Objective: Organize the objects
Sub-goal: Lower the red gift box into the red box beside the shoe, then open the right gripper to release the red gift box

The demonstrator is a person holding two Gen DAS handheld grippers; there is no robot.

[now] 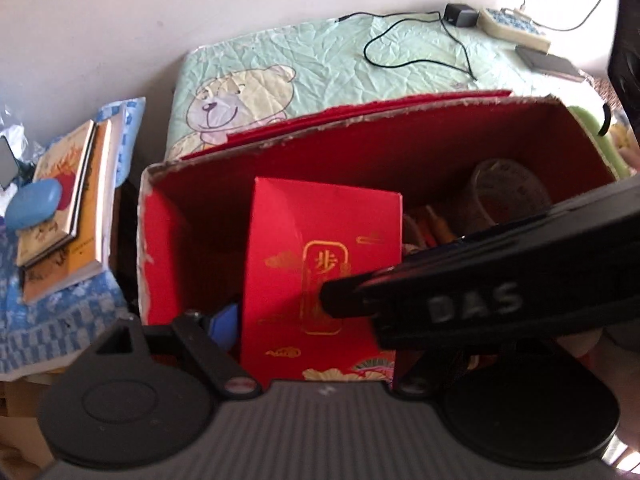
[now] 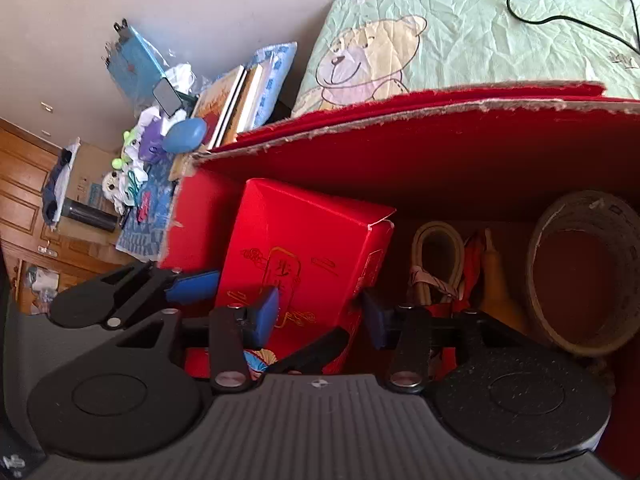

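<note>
A small red gift box [image 1: 320,248] with gold print leans inside a big open red carton [image 1: 360,132]. My left gripper [image 1: 312,336] straddles its width. The left blue pad [image 1: 224,320] lies against the box's left edge, and the other finger is hidden behind the right gripper's black finger [image 1: 440,300], which crosses the printed face. In the right wrist view my right gripper [image 2: 320,320] sits over the gift box [image 2: 304,240]. One pad [image 2: 266,316] lies in front of the printed face and the other beside its narrow side. Whether they press is unclear.
A tape roll [image 2: 580,272], a coiled cord [image 2: 436,256] and other small items fill the carton's right half. Behind it lies a green bear quilt [image 1: 320,64] with a charger cable [image 1: 420,40]. Stacked books [image 1: 68,208] and a blue case [image 1: 34,204] sit at left.
</note>
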